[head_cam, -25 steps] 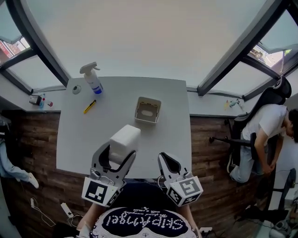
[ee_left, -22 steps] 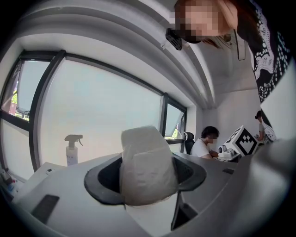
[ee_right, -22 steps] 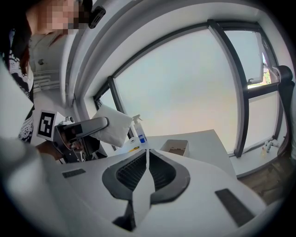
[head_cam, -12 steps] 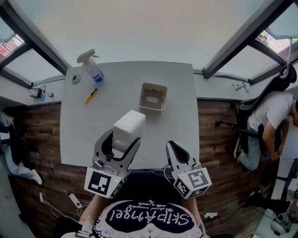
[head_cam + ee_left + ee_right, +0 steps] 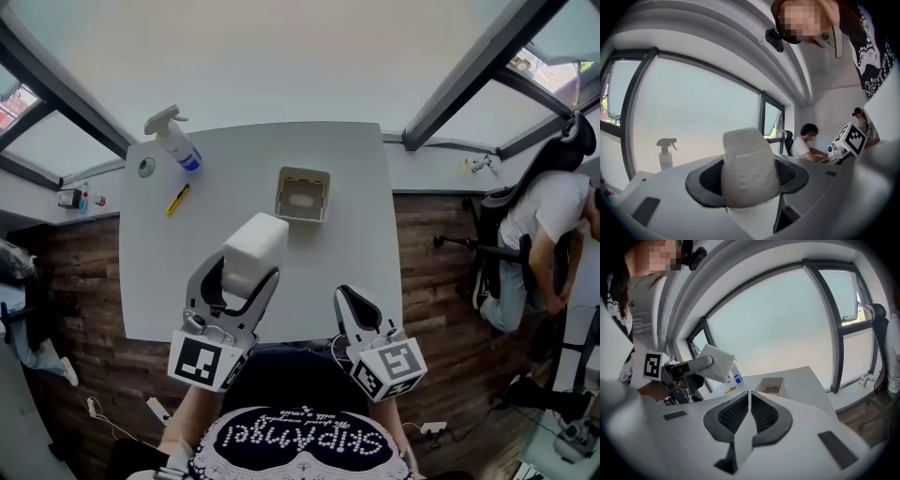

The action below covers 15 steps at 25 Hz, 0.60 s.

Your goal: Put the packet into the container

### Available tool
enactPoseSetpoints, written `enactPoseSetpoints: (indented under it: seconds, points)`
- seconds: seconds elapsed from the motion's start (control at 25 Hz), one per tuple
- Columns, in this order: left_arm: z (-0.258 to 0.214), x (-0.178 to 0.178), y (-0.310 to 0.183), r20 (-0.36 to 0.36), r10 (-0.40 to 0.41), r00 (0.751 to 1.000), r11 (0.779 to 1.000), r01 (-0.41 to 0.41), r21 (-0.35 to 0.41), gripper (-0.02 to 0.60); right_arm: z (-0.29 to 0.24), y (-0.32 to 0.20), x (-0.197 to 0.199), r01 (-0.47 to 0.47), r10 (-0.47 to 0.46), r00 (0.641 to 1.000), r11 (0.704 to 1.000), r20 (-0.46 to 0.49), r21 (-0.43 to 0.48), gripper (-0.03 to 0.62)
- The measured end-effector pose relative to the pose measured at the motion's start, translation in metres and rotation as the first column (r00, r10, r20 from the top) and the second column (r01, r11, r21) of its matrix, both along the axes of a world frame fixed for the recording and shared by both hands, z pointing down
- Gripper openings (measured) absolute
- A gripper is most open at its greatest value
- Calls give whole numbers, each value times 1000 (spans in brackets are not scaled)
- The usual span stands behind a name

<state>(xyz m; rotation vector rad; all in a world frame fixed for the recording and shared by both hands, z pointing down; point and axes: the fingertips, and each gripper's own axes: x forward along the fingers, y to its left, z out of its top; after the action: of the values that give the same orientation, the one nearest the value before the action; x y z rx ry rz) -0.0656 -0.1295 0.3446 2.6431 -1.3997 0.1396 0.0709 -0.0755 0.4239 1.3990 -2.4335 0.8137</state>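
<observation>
White and soft-looking, the packet [image 5: 255,246] sat clamped in the left tongs [image 5: 242,275] in the head view, over the near half of the grey desk [image 5: 150,281]. The container [image 5: 302,194], a pale open tray, stood farther out on the desk, apart from the packet. The right tongs [image 5: 349,298] hung at the desk's near edge. A spray bottle [image 5: 169,142] stood at the far left corner, with a yellow pen [image 5: 177,199] lying near it.

In the left gripper view, both jaws pressed the packet's sides, and its top bulged above them.

In the right gripper view, the jaws met with nothing between them. Beyond them stood the container, and to the left the other tongs carried the packet clear of the desk.
</observation>
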Motion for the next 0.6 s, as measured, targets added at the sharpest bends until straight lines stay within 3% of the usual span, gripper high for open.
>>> enactPoseSetpoints:
  seconds: [0.28, 0.6]
  points:
    - [2, 12, -17, 24, 28, 999, 999, -29, 13, 287, 1, 2, 6, -23, 23, 1000, 1000, 0, -7, 28]
    - [10, 32, -46, 2, 51, 999, 998, -51, 30, 287, 1, -2, 1, -5, 5, 1000, 1000, 3, -9, 28]
